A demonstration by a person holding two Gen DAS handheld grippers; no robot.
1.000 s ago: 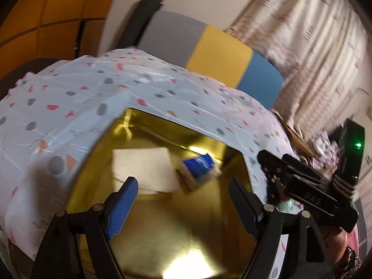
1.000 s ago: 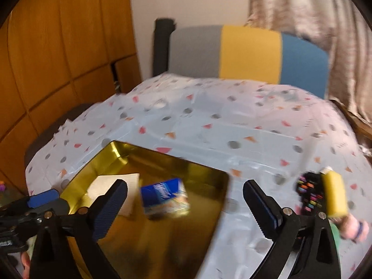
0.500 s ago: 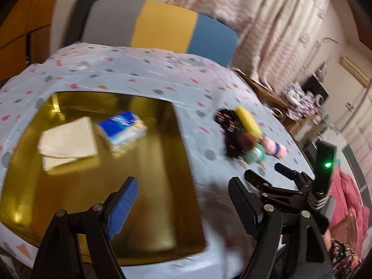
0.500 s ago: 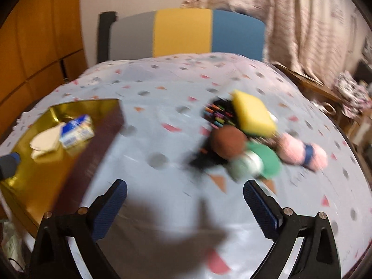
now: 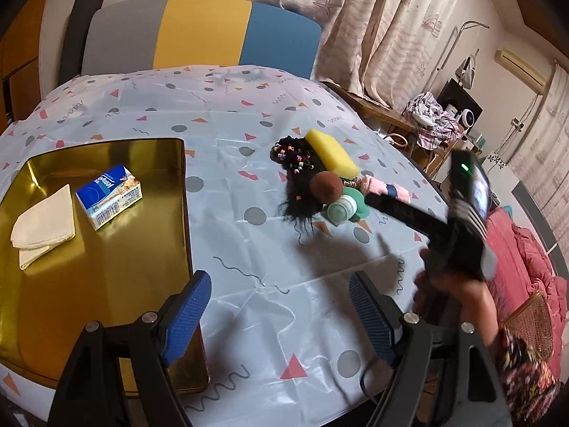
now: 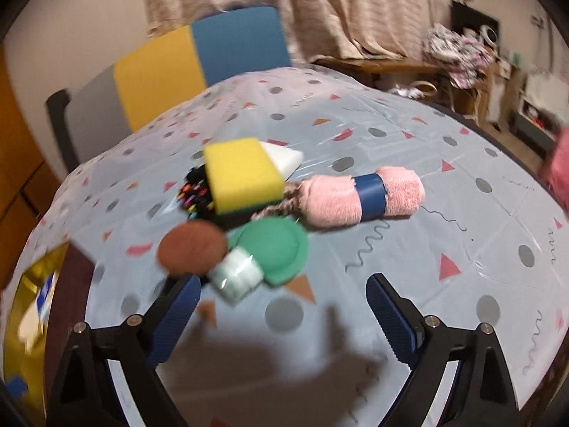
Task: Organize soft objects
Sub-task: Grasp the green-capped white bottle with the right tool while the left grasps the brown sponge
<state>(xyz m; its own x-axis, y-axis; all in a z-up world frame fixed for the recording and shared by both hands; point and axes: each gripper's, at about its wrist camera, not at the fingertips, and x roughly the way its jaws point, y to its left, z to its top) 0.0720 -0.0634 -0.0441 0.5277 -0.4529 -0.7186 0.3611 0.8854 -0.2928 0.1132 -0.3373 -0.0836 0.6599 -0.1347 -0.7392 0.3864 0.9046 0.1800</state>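
A pile of soft things lies mid-table: a yellow sponge (image 6: 242, 174) over a white one (image 6: 284, 156), a black beaded hairpiece (image 5: 298, 178), a brown puff (image 6: 192, 247), a green round pad (image 6: 277, 249), a pale green roll (image 6: 236, 279) and a pink rolled towel (image 6: 362, 195) with a blue band. My right gripper (image 6: 284, 302) hovers just short of the roll, its jaws closing with nothing between them. My left gripper (image 5: 279, 306) is open over bare tablecloth beside the gold tray (image 5: 106, 284), which holds a blue tissue pack (image 5: 108, 201) and a folded white cloth (image 5: 44, 226).
A chair (image 5: 199, 32) with a grey, yellow and blue back stands behind the table. A person's hand (image 5: 462, 295) holds the right tool at the table's right edge. Pink bedding (image 5: 526, 256) lies beyond it, with curtains and a cluttered shelf behind.
Both views have swung right, from the tray to the pile. The right gripper has come down close to the pile and its jaws have narrowed a little.
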